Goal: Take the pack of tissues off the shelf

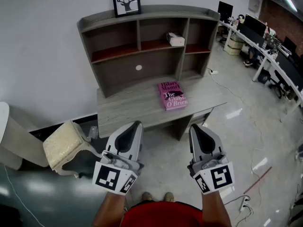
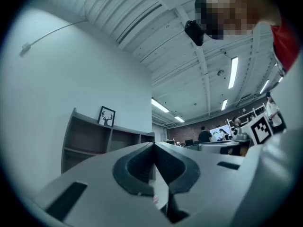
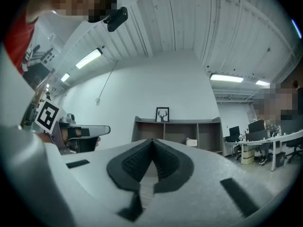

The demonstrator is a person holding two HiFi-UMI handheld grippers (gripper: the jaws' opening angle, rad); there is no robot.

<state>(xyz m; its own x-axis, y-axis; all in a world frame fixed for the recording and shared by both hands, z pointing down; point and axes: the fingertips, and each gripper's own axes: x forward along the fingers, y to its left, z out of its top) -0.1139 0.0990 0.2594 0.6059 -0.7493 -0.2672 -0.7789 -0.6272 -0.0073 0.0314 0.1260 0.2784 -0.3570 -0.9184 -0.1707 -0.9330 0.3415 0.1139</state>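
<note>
1. Pink cover with white and dark lettering: the book, lying flat on the desk, read "Hilary Mantel, The Giant, O'Brien".
2. Grey wood-grain board made up the desk and its shelf unit, whose upper shelf boards were reddish-brown. A black-framed deer print stood on top.
3. The pack of tissues, pale and boxy, lay in the upper middle compartment at its right end, just beside the divider and well apart from both grippers.
4. The left gripper and right gripper each had dark ribbed jaws pressed together with nothing between them.
5. Each gripper carried a cube with black-and-white square markers.
</note>
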